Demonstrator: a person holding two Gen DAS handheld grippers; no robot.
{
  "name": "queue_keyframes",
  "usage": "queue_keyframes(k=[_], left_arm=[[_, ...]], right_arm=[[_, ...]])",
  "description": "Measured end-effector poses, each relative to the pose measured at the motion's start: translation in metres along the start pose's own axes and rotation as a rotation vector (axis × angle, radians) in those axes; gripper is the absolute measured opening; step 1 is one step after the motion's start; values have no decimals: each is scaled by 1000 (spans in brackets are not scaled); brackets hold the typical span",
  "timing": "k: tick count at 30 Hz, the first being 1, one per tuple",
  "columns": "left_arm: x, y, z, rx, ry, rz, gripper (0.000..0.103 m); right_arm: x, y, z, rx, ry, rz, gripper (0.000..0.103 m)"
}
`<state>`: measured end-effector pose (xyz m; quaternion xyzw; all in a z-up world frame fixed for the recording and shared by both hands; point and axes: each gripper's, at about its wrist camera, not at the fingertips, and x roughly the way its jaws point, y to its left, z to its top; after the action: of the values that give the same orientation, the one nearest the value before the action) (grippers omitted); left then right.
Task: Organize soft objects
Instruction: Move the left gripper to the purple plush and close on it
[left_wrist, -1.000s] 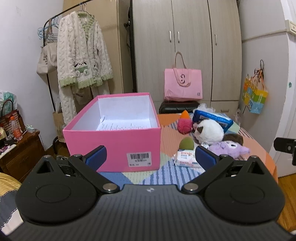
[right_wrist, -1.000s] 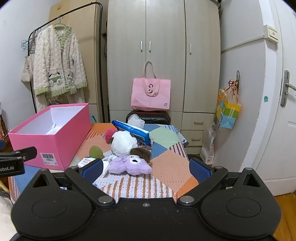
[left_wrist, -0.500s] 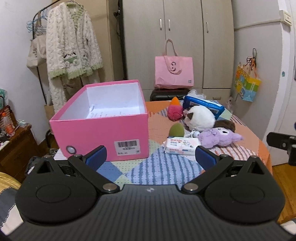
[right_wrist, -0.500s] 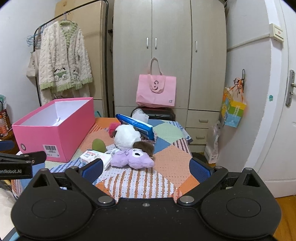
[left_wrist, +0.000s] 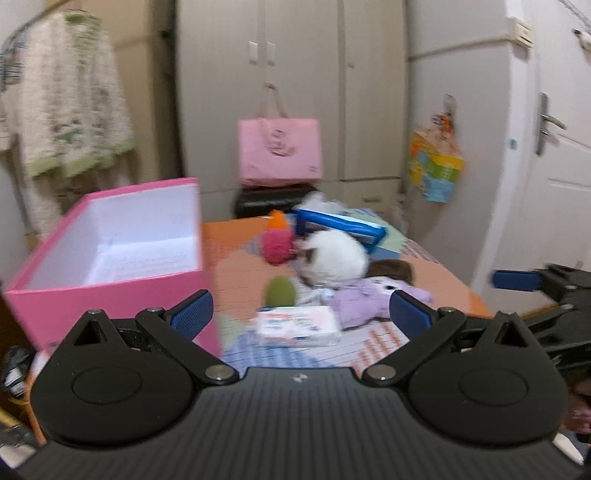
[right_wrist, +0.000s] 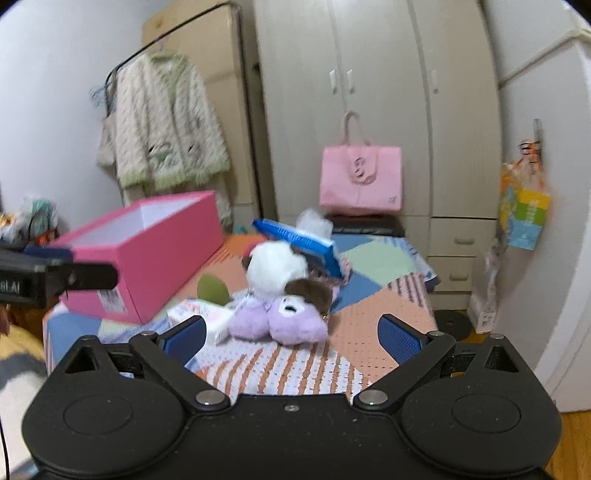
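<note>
Altogether: one pink box, two plush toys, both tongs spread.

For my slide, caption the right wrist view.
Open right gripper faces purple plush beside the pink box.

A home bedroom: ahead of the right gripper stands a tall wardrobe with a pink tote bag before it; up to its left a knitted cardigan hangs on a clothes rail, and a door lies off to the right
</note>
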<state>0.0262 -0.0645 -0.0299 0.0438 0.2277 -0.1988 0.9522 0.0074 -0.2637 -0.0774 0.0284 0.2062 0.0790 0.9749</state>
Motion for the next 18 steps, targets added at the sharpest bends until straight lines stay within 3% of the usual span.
queue_keyframes(k=[6, 10, 14, 18], left_arm=[[45, -12, 10, 3, 73, -184, 101], [75, -17, 17, 12, 119, -268, 100], [107, -19, 22, 19, 183, -304, 98], [135, -18, 23, 19, 254, -347, 89]], right_arm=[[34, -1, -4, -113, 45, 37, 101], [63, -10, -8, -106, 101, 90, 101], [89, -21, -10, -53, 127, 137, 101], [107, -26, -11, -33, 148, 158, 100]])
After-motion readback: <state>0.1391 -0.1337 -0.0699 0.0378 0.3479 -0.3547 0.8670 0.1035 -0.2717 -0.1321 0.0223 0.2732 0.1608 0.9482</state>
